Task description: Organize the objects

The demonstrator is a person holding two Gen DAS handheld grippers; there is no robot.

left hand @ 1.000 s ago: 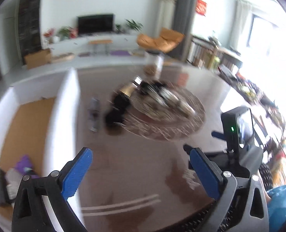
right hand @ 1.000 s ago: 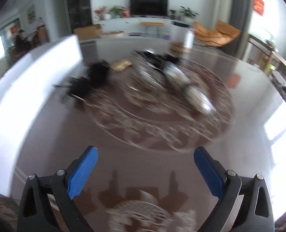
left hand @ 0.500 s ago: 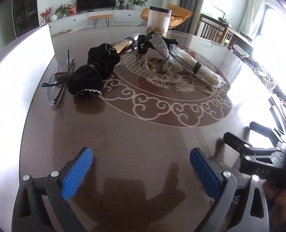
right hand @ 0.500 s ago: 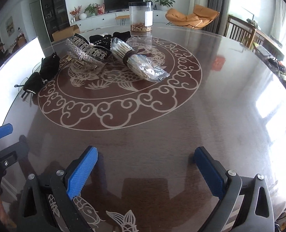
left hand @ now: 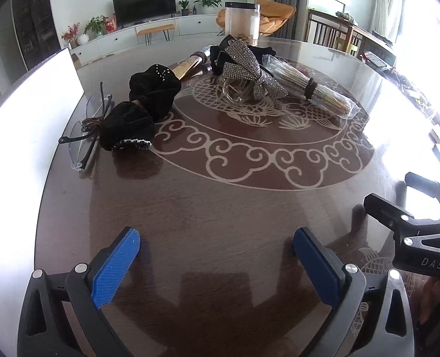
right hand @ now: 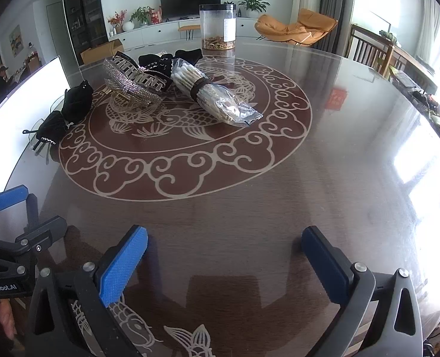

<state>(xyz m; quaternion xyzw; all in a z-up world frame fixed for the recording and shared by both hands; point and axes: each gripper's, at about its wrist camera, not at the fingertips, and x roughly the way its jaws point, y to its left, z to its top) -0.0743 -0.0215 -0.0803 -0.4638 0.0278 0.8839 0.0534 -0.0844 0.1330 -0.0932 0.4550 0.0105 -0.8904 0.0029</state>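
Dark brown desk [right hand: 279, 223] with a pale scrollwork-and-fish pattern in the middle. Black velvet scrunchies [left hand: 139, 110], a silver rhinestone bow clip [left hand: 246, 65], and bright blue ridged fingers [right hand: 124, 264] on black frames.

Both cameras sit low at the near edge of the table [left hand: 220, 214], looking across it over their own spread fingers. The left view stands nearer the clutter; both share the bow [left hand: 246, 65] [right hand: 130, 84], swabs [left hand: 312, 90] [right hand: 211, 95] and jar [left hand: 242, 19] [right hand: 218, 26]

A television [right hand: 190, 0] is mounted on the white far wall. An orange lounge chair [right hand: 297, 28] is placed near grey curtains [right hand: 328, 6].
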